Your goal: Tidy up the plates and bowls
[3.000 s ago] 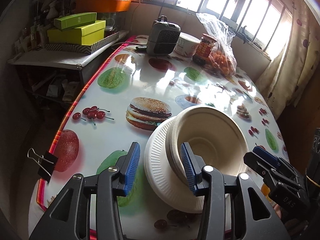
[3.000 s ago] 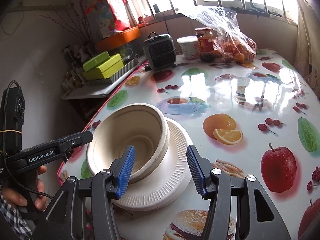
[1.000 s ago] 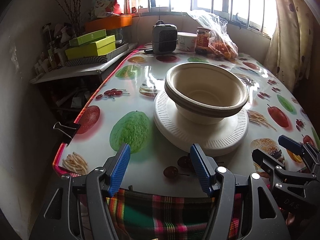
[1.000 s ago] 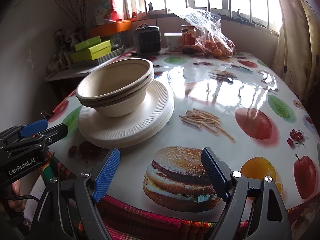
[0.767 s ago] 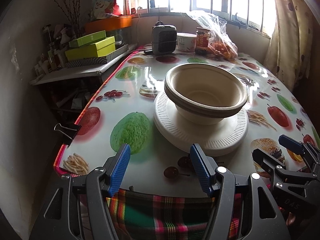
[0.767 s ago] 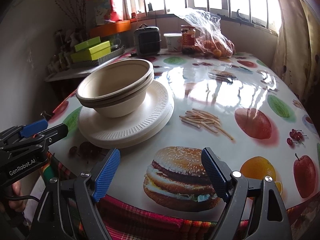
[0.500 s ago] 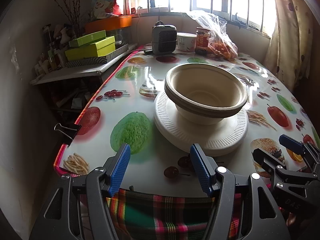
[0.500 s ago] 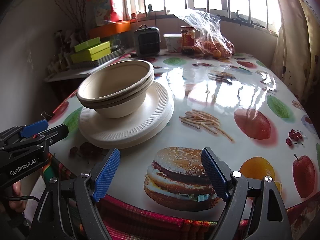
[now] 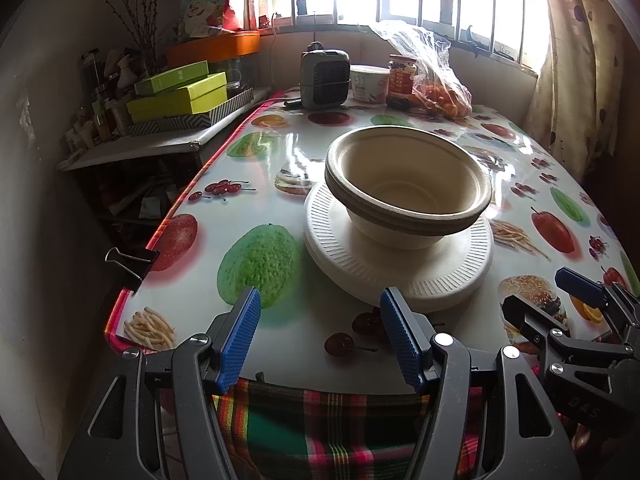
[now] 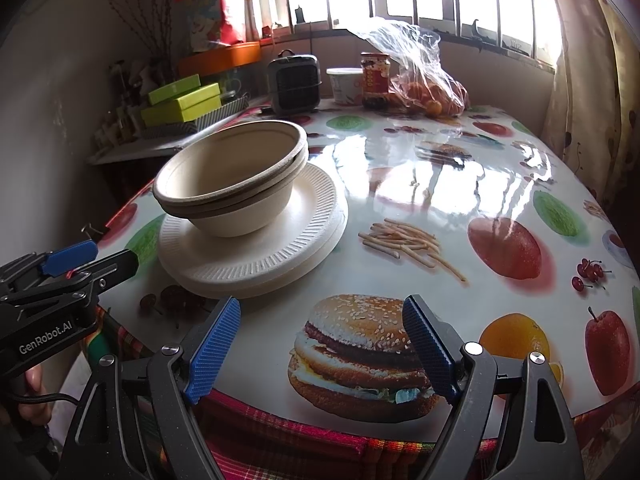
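Both grippers pulled back from the stack since three seconds ago, when they sat close over it; over the last second, almost no change; left gripper (image 9: 320, 332) hangs at the near bench edge, jaws apart, nothing between them; right gripper (image 10: 320, 344) likewise spread and empty, over the burger print.

From the left gripper, bowls (image 9: 408, 192) at 12 to 1 o'clock, nested, sitting on the plates (image 9: 400, 264); upper bowl rim slightly askew; plates stacked flat on the bench (image 9: 256, 168). Judgement: stacking looks done, hands retreating.

Bench under glossy fruit-print cloth, strong window glare; binder clip (image 9: 130, 262) on the edge at 9 o'clock. Far end at 12: small heater (image 9: 324, 80), tub (image 9: 368, 82), jar (image 9: 401, 76), bag of oranges (image 9: 436, 92); green boxes (image 9: 180, 92) on a side shelf at 10 o'clock.
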A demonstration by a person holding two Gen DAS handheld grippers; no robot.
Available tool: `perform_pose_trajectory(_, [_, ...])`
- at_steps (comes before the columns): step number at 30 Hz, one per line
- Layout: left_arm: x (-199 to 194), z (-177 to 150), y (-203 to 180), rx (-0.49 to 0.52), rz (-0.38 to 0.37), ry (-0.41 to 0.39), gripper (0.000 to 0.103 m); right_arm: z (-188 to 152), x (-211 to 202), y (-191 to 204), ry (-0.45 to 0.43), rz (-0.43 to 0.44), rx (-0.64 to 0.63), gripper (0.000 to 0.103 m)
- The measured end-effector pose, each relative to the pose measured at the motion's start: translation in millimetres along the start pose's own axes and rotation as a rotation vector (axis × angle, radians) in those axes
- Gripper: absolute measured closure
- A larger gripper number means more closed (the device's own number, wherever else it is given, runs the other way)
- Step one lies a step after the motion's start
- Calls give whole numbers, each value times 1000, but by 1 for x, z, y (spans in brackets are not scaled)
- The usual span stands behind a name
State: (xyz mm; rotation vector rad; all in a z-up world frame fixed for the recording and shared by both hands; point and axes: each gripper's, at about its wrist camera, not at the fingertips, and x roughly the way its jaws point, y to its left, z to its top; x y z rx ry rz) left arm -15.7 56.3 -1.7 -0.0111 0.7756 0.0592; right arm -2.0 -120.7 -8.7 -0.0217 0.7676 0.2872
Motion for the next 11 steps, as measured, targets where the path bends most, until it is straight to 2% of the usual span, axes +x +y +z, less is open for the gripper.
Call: perform_pose_trajectory(11, [0, 3, 1, 4, -12, -4, 40, 1, 0, -1, 1, -1, 1, 19])
